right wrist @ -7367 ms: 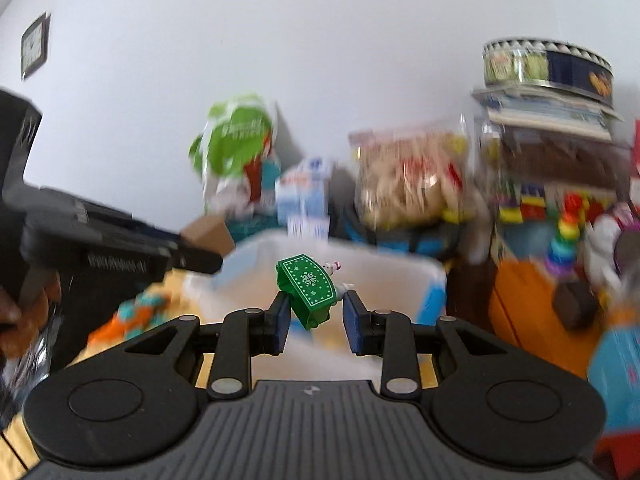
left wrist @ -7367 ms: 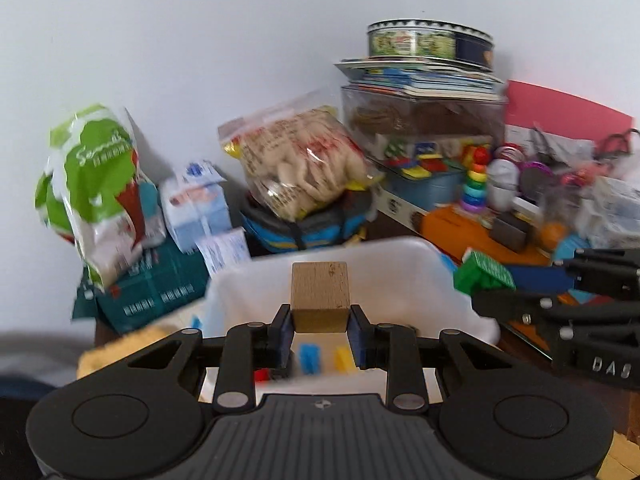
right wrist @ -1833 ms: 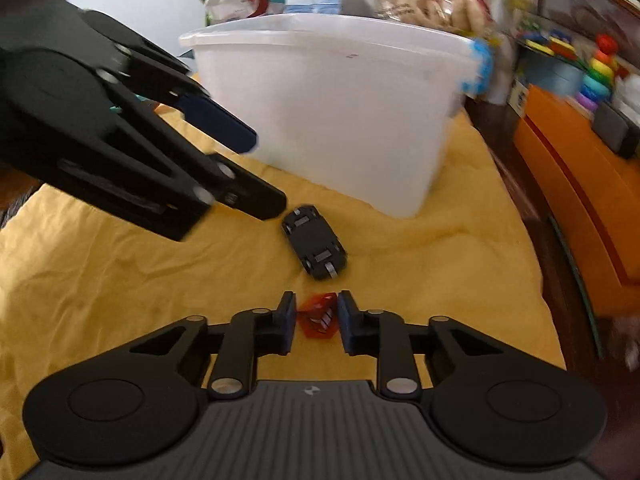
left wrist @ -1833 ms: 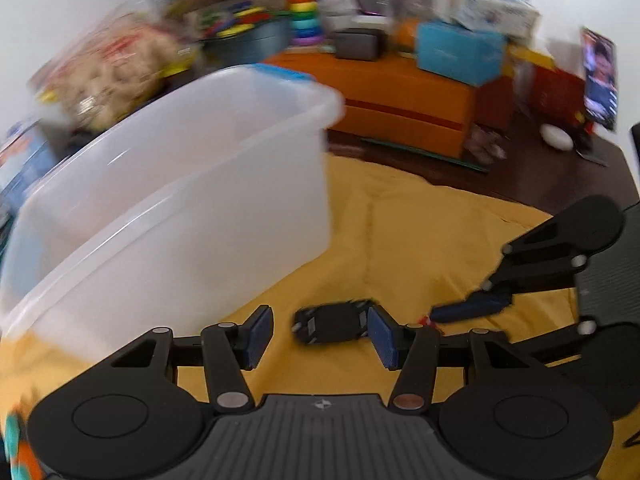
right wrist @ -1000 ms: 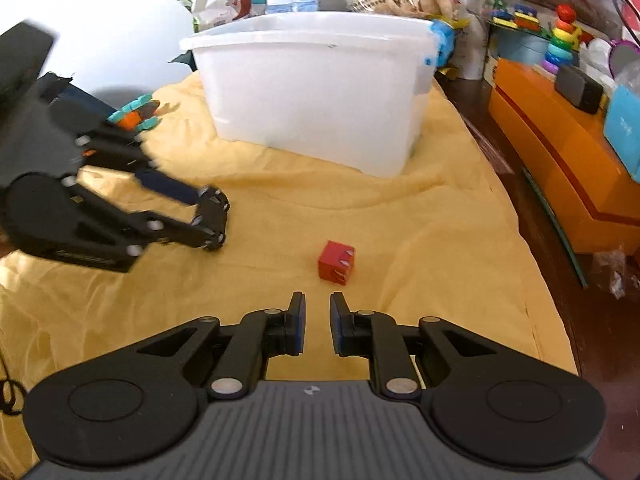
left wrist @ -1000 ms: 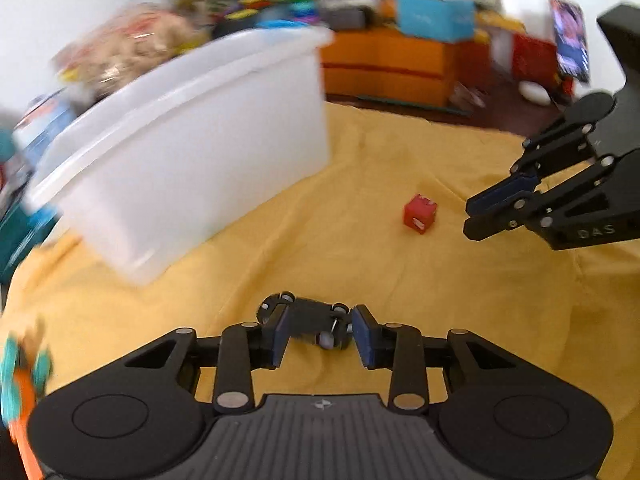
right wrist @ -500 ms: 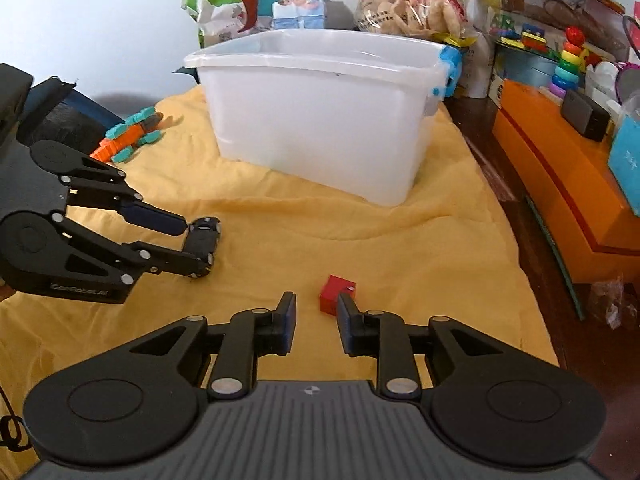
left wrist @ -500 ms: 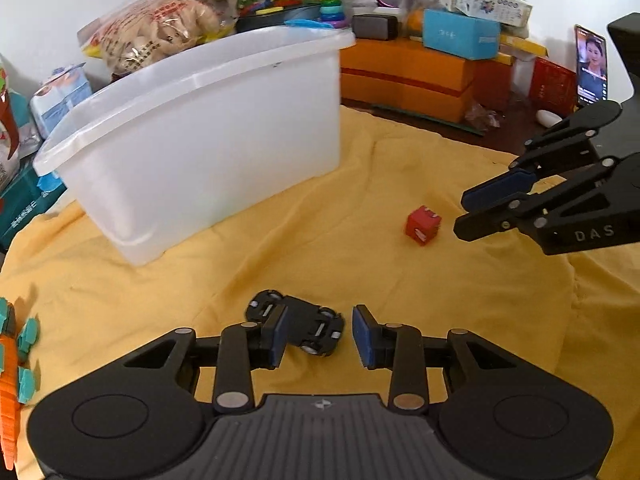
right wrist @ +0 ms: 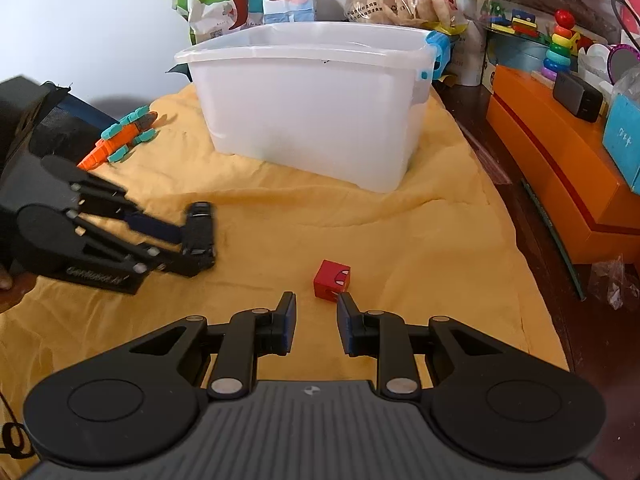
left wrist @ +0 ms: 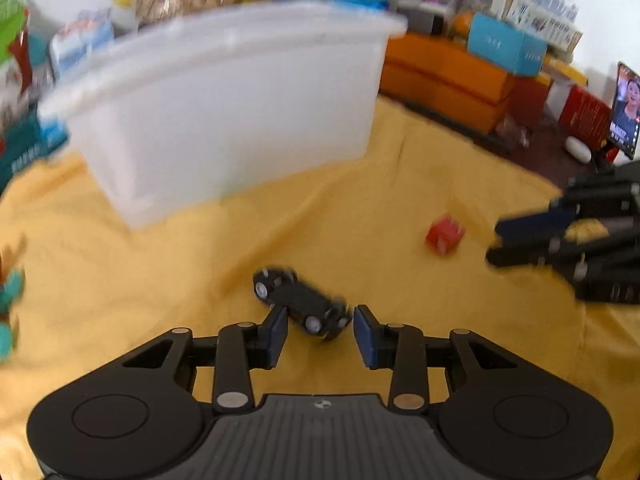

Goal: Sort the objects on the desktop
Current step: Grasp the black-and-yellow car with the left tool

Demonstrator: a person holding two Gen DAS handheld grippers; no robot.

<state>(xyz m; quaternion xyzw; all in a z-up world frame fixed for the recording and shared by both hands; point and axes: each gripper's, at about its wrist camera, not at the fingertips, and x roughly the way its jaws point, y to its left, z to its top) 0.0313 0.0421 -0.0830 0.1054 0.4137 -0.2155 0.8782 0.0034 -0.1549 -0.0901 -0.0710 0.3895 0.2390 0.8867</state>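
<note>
Left hand-held gripper [left wrist: 318, 330] straddles the toy car [left wrist: 300, 304]; right one [right wrist: 316, 322] sits spread behind the red cube [right wrist: 332, 280].

Left jaws are opening; the car lies skewed between them on the yellow-clothed surface [right wrist: 400, 240], apparently unpinched.

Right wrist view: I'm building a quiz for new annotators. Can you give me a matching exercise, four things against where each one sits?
Things:
1. red cube
2. black toy car
3. orange and teal toy
4. white bin

Places:
A. far left of the yellow cloth, near its edge
B. at the tips of the left claw
C. back of the cloth, before the snack bags
D. just ahead of the right claw

Pairs: 1-D, 2-B, 3-A, 4-C
</note>
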